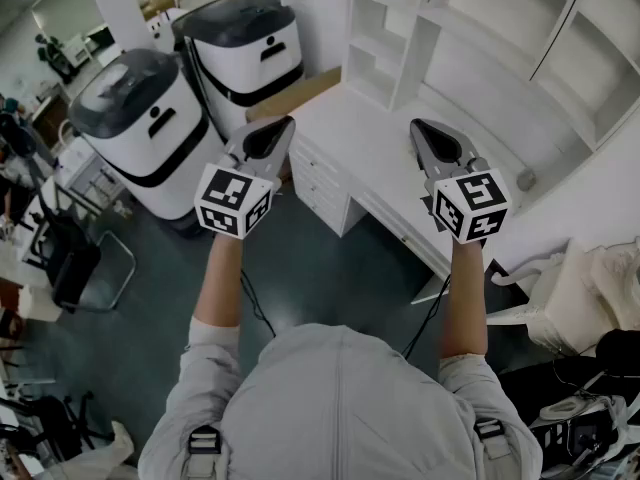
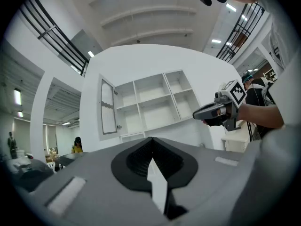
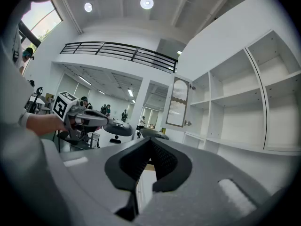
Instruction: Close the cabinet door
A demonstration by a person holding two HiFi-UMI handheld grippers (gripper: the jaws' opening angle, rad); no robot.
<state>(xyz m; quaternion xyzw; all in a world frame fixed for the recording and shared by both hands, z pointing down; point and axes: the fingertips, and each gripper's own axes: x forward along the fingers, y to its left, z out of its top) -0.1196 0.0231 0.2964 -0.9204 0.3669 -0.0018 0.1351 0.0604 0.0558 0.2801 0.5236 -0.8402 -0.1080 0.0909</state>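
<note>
The white wall cabinet (image 1: 400, 38) has open shelves above a white desk (image 1: 370, 148). Its framed door (image 2: 108, 106) stands swung open at the left end of the shelves, and it also shows in the right gripper view as the door (image 3: 178, 102) with a small knob. My left gripper (image 1: 285, 123) is held level in front of the desk's left end, jaws shut and empty (image 2: 151, 140). My right gripper (image 1: 420, 126) hovers over the desk, also level, jaws together with nothing in them (image 3: 150, 140). Neither gripper touches the door.
Two large white-and-black machines (image 1: 140, 128) (image 1: 245, 48) stand on the floor to the left of the desk. Drawers (image 1: 320, 183) sit under the desk's left end. A black chair (image 1: 90, 268) is at far left, and white furniture (image 1: 590, 298) at the right.
</note>
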